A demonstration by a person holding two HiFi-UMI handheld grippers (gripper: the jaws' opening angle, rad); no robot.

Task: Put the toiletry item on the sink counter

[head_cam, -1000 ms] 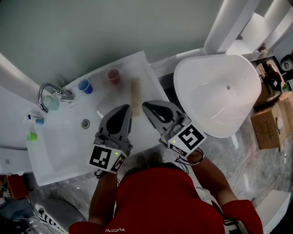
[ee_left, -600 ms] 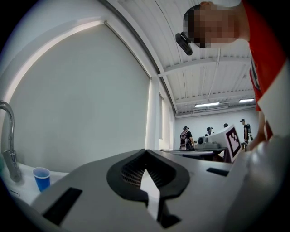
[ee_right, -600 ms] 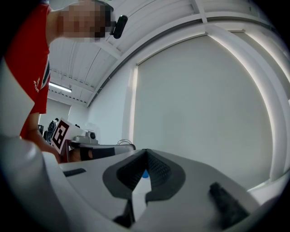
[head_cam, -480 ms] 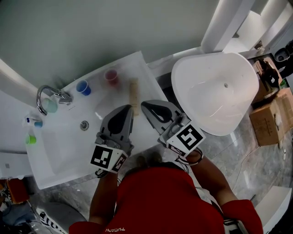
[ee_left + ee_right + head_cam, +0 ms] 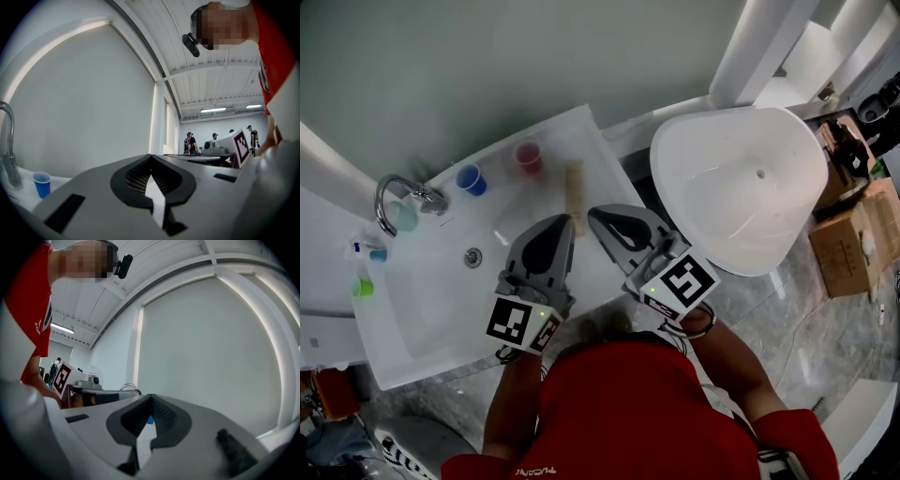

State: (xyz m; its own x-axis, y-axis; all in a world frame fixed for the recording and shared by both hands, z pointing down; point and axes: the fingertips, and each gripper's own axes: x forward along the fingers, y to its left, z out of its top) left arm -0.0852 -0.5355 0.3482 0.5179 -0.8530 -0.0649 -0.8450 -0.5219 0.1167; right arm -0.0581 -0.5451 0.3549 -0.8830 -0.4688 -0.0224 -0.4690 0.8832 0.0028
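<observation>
A beige, stick-shaped toiletry item [image 5: 575, 192] lies flat on the white sink counter [image 5: 586, 141], right of the basin. Just in front of its near end, my left gripper [image 5: 565, 223] and my right gripper [image 5: 593, 217] hover side by side, both pointing at the wall. Each is shut with nothing between its jaws, and neither touches the item. In the left gripper view the jaws of my left gripper [image 5: 151, 158] meet at their tips. The right gripper view shows the same for my right gripper [image 5: 151, 397].
A chrome faucet [image 5: 394, 192] stands at the basin's left. A blue cup [image 5: 472, 178] and a red cup [image 5: 529, 155] stand by the wall. Small bottles [image 5: 364, 281] sit at the far left. A white tub [image 5: 741, 187] and cardboard boxes [image 5: 844, 248] lie to the right.
Both grippers have stayed shut and in place over the counter. Only the head camera has drifted slightly.
</observation>
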